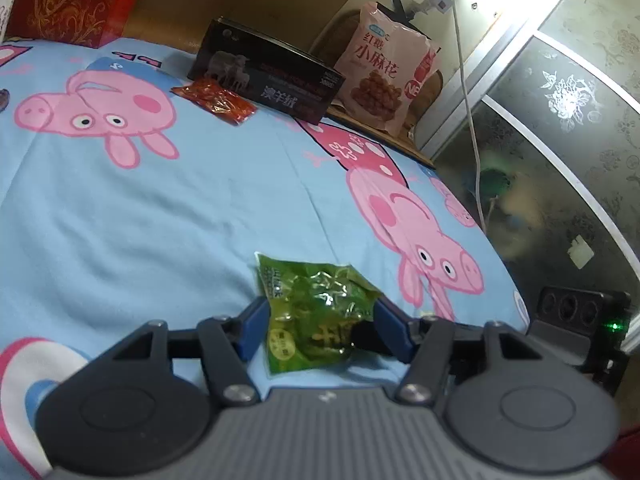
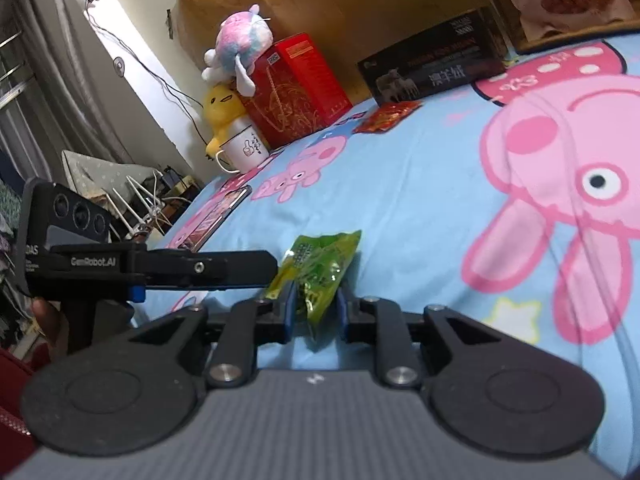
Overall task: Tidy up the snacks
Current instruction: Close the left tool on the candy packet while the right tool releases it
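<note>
A green snack packet lies crumpled on the blue pig-print bedsheet. My left gripper is open, its blue fingers on either side of the packet. In the right wrist view the same green packet stands on edge between the fingers of my right gripper, which is shut on it. The left gripper's body reaches in from the left and touches the packet. A red snack packet lies far off by a black box; it also shows in the right wrist view.
A pink snack bag leans behind the black box. A red box, plush toys, a white mug and a phone sit along the bed's far left. A cabinet and white cable stand right.
</note>
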The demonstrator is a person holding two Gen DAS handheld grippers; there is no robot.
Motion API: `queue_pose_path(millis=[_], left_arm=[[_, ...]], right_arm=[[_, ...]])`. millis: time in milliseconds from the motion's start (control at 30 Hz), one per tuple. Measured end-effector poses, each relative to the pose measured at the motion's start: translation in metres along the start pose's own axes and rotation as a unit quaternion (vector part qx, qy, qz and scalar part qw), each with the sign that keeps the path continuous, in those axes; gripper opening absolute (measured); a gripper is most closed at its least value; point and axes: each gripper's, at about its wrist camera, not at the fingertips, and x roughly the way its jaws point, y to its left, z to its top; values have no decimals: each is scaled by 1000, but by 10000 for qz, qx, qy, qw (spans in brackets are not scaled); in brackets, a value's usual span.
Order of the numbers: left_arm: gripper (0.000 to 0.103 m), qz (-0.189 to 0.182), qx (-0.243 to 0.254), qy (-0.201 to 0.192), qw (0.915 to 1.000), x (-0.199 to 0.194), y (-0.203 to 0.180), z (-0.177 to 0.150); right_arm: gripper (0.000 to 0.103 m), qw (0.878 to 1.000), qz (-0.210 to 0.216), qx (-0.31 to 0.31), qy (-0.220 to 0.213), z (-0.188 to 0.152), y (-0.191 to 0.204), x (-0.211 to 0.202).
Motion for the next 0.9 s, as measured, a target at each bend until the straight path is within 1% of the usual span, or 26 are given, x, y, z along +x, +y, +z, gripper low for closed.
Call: queue_pose_path(millis=[100, 167, 233, 333, 400, 467, 500, 533, 567, 633, 700, 767, 900], left_arm=[[56, -72, -149, 87, 9998, -2, 7, 4], [57, -87, -334, 88, 9994, -4, 14, 9], [57, -138, -481, 81, 9987, -5, 21, 12], [57, -451, -774, 210, 9958, -1, 27, 14], [57, -714, -960, 329, 9923, 6, 28, 14], [55, -945, -1137, 443, 9880, 13, 28, 13], [51, -1062, -1217, 492, 9856, 16, 28, 12], [44, -1108, -1232, 486, 9850, 17, 27, 11], [42, -1074, -1200, 462, 9859, 18, 26, 12], [28, -951, -1098, 335, 9888, 14, 23, 13], [24, -923, -1074, 283, 9895, 11, 24, 17], [24, -925, -1049, 317, 9897, 11, 24, 22], [24, -746, -703, 333, 9942, 13, 14, 39]], right_arm=[[21, 9997, 120, 232, -13, 2, -8, 0], [20, 9964, 347, 763, -97, 4, -23, -5], [20, 9882, 626, 1378, -218, 6, -40, -11], [19, 9706, 1062, 2130, -346, 5, -60, -17], [19, 9629, 1263, 2353, -385, 3, -64, -18], [18, 9582, 1429, 2446, -402, 3, -62, -18], [18, 9566, 1483, 2476, -414, 3, -61, -18], [18, 9567, 1494, 2463, -415, 3, -59, -18], [18, 9584, 1446, 2427, -415, 5, -59, -21], [18, 9610, 1366, 2368, -408, 6, -59, -23], [18, 9625, 1309, 2342, -410, 6, -61, -22], [18, 9645, 1281, 2269, -424, 7, -59, -21], [18, 9784, 978, 1760, -460, 21, -46, -21]])
